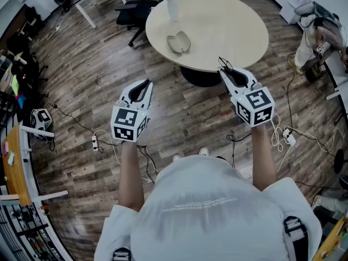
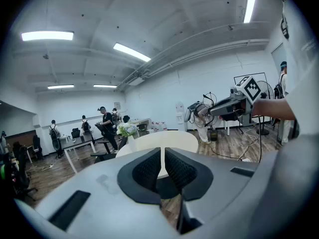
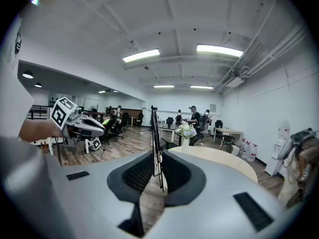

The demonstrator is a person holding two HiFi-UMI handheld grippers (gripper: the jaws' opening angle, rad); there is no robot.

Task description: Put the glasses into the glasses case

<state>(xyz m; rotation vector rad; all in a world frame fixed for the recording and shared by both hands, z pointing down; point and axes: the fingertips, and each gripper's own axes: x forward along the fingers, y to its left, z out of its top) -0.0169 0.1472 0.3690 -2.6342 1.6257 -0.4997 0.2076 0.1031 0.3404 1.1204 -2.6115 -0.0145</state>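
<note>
The right gripper (image 1: 230, 75) is gripping the glasses (image 3: 156, 133) between narrowly set jaws, hovering at the near edge of the round table (image 1: 228, 20). The glasses case (image 1: 178, 42) is lying open on the tabletop, well apart, with bare surface between. The left gripper (image 1: 142, 87) is hanging over the floor, jaws nearly together and empty. A vase (image 1: 172, 7) is standing just beyond the case.
</note>
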